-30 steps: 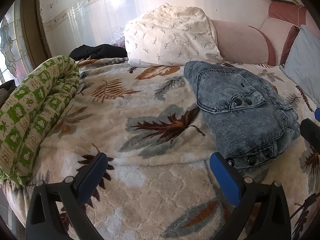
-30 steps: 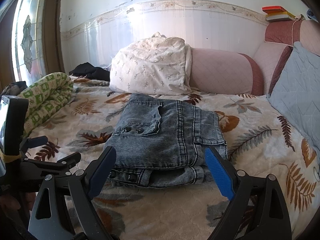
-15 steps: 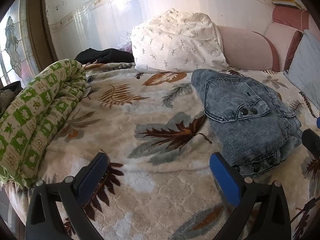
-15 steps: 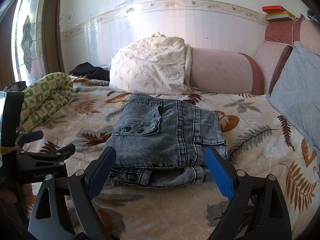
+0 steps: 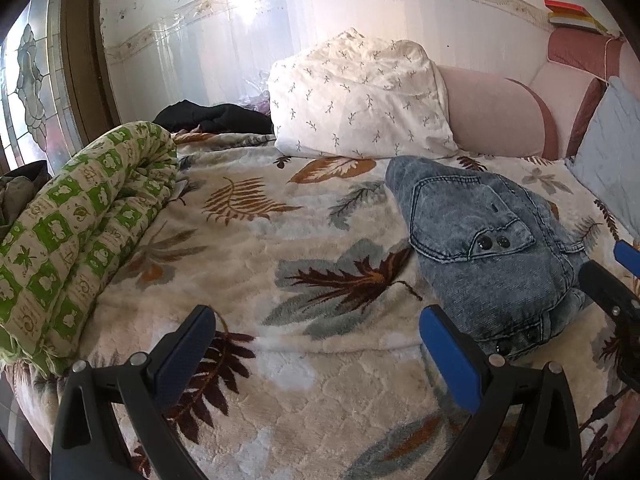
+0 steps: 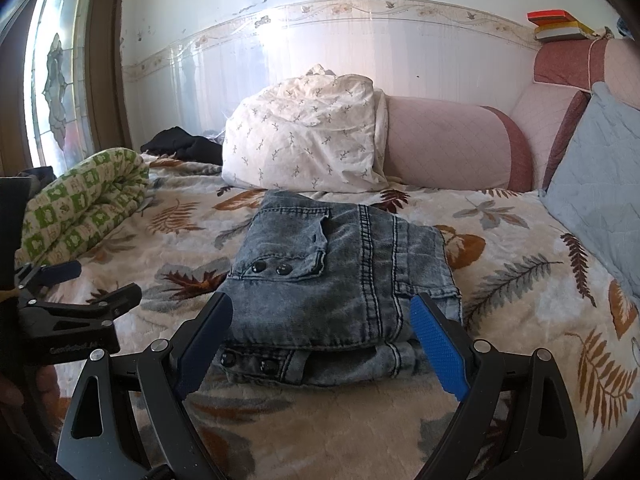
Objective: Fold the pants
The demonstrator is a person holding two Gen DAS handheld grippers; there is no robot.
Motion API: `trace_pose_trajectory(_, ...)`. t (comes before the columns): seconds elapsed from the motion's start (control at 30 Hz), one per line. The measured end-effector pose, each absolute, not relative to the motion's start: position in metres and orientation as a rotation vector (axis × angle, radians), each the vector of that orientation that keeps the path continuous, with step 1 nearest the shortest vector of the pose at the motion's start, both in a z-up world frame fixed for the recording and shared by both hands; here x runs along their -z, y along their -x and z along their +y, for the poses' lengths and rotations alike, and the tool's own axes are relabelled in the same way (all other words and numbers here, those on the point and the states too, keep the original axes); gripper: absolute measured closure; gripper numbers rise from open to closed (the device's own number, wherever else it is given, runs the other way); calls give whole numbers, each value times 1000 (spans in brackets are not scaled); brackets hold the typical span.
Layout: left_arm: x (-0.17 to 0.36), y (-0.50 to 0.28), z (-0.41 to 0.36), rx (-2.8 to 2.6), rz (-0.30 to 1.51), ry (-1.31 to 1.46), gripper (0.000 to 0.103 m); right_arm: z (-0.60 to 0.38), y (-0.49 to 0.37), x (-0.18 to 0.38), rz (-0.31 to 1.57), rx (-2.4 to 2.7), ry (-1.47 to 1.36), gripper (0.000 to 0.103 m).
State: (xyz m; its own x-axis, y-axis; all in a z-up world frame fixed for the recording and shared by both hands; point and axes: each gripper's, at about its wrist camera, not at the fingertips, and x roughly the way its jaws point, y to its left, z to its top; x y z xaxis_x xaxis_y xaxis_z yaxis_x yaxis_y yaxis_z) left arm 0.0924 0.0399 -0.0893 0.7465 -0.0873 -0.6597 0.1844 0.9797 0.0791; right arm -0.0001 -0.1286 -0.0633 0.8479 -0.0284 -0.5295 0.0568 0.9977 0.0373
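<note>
The folded denim pants [image 6: 340,280] lie as a compact stack straight ahead of the right gripper [image 6: 322,344], their near edge just beyond its blue fingertips [image 6: 438,346]. A flap pocket with two dark snaps faces up, and two more snaps show on the waistband layer underneath. The right gripper's fingers are spread wide with nothing between them, hovering above the leaf-print blanket [image 6: 520,280].

From the left gripper [image 5: 316,350], the pants [image 5: 492,248] sit ahead and off to its right, beyond its right fingertip. Its fingers are likewise spread apart and hold nothing, with bare blanket [image 5: 280,240] between them. The left gripper [image 6: 76,292] also appears to the left of the right one.

Farther ahead, a white sprigged pillow [image 6: 308,140] leans against a pink bolster [image 6: 452,148]. A rolled green-checked quilt [image 5: 72,232] lies to the left, and a pale blue cushion [image 6: 596,184] stands at the right.
</note>
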Motion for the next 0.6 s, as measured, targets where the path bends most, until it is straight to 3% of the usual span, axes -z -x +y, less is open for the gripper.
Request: trace_pose_trajectory(0.6,89,-92,40,146,708,-134,0,-116,-22,72,572,0,-36,12)
